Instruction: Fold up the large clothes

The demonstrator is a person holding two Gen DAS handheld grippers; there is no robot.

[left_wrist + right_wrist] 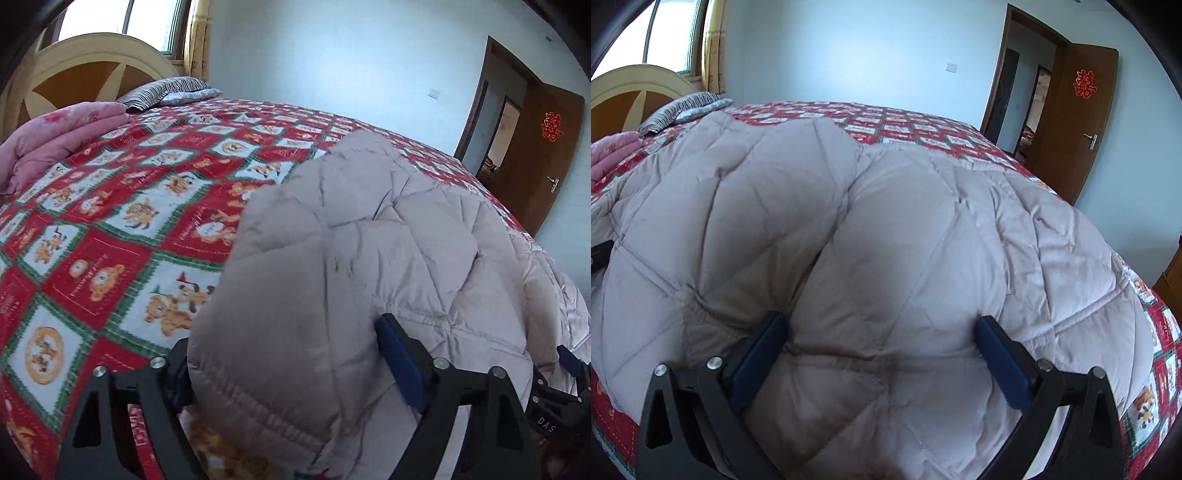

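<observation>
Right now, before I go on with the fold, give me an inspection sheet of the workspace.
Surface: bed under a red, green and white bear-print bedspread.
Job's things: beige quilted coat bunched on the bed, puffy, not yet flat.
Clutter: pink folded quilt and striped pillow by the headboard, apart from the coat.
Grippers: left hand-held gripper straddles a coat edge, jaws wide; right hand-held gripper astride a bulge of coat, jaws wide. Whether the pads press, I cannot tell.
Cables: nothing seen.
Surroundings: window behind the headboard, open wooden door with a red paper cutout.
</observation>
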